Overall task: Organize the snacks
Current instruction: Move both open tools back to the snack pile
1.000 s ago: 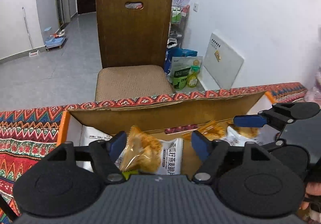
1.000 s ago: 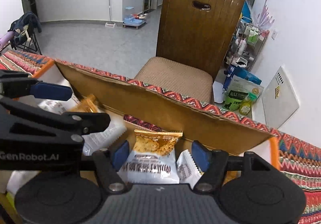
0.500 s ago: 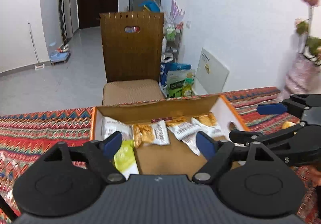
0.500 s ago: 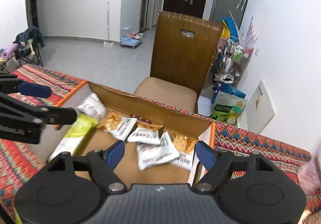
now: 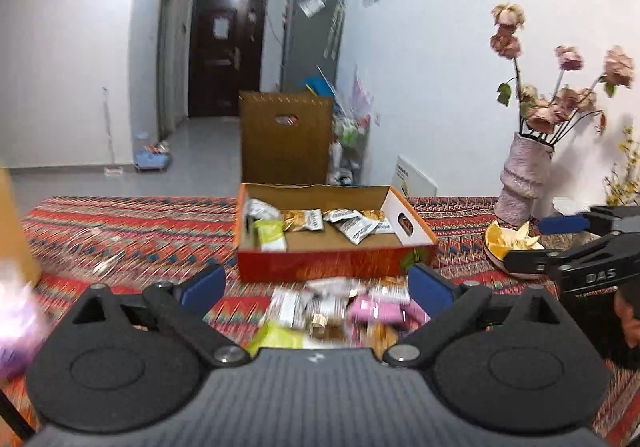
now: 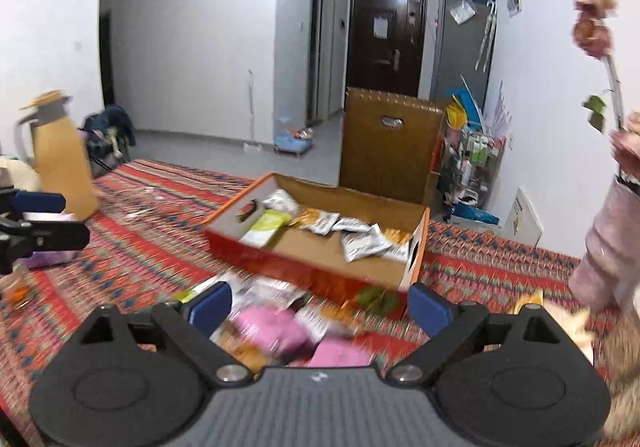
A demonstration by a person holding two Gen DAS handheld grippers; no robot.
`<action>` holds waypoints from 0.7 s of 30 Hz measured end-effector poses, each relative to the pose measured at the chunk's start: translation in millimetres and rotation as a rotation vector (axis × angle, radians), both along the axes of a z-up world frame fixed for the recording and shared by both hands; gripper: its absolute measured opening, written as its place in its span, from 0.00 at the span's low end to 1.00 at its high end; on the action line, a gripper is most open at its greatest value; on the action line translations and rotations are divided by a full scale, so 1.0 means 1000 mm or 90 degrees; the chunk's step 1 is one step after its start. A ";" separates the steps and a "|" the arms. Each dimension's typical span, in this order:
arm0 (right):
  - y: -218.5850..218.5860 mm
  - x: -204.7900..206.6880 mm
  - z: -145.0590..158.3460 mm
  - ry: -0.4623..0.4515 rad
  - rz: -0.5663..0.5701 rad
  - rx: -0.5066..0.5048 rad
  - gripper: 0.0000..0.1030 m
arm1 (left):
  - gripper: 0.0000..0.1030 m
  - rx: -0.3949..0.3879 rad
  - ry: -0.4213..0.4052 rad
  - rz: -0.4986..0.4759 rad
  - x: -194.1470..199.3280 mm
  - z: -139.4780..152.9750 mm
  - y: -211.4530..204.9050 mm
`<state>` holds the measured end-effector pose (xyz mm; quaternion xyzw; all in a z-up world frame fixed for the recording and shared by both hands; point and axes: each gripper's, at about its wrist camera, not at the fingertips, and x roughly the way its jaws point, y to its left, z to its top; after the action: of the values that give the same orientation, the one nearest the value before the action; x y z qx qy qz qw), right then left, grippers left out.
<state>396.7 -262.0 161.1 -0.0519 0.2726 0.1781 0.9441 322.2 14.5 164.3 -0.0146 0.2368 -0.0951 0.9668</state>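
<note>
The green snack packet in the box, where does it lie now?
In both wrist views the green snack packet lies inside the cardboard box at its left end, beside a white packet and a golden packet.

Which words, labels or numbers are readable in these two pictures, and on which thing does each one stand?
"DAS": white letters on the black body of the right tool, seen in the left wrist view; it may be part of a longer word.
Snack packets in the box: print too small to read.
Loose packets before the box: blurred, unreadable.
Paper on the dark door: too small to read.
</note>
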 end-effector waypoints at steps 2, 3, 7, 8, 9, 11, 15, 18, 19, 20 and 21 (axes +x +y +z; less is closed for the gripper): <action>-0.004 -0.043 -0.009 -0.012 0.007 0.008 0.93 | 0.98 0.001 -0.015 0.008 -0.039 -0.011 0.004; -0.006 -0.066 -0.015 -0.020 0.005 0.019 0.94 | 0.99 -0.002 -0.021 0.016 -0.058 -0.017 0.007; -0.009 -0.135 -0.041 -0.027 -0.011 0.055 0.96 | 1.00 0.005 -0.020 0.028 -0.117 -0.047 0.016; -0.009 -0.150 -0.050 -0.022 -0.019 0.059 0.97 | 1.00 0.007 -0.016 0.027 -0.129 -0.055 0.017; -0.006 -0.163 -0.059 -0.017 -0.033 0.061 0.97 | 1.00 0.004 -0.011 0.031 -0.139 -0.064 0.019; -0.001 -0.188 -0.078 -0.021 -0.059 0.046 0.98 | 1.00 -0.012 0.015 0.038 -0.153 -0.083 0.022; 0.010 -0.215 -0.121 0.010 -0.100 0.051 0.99 | 1.00 -0.029 0.073 0.040 -0.159 -0.112 0.027; 0.015 -0.219 -0.144 0.052 -0.081 0.060 0.99 | 1.00 -0.040 0.096 0.037 -0.159 -0.127 0.033; 0.017 -0.220 -0.148 0.060 -0.080 0.051 0.99 | 1.00 -0.043 0.103 0.037 -0.158 -0.129 0.034; 0.018 -0.221 -0.152 0.063 -0.083 0.044 0.99 | 1.00 -0.044 0.109 0.038 -0.156 -0.131 0.035; 0.020 -0.221 -0.154 0.065 -0.086 0.041 0.99 | 1.00 -0.045 0.112 0.039 -0.154 -0.133 0.035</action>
<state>175.7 -241.8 6.7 0.0063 0.3176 0.1251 0.9399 168.4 49.9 31.1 -0.0646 0.3169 -0.0718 0.9435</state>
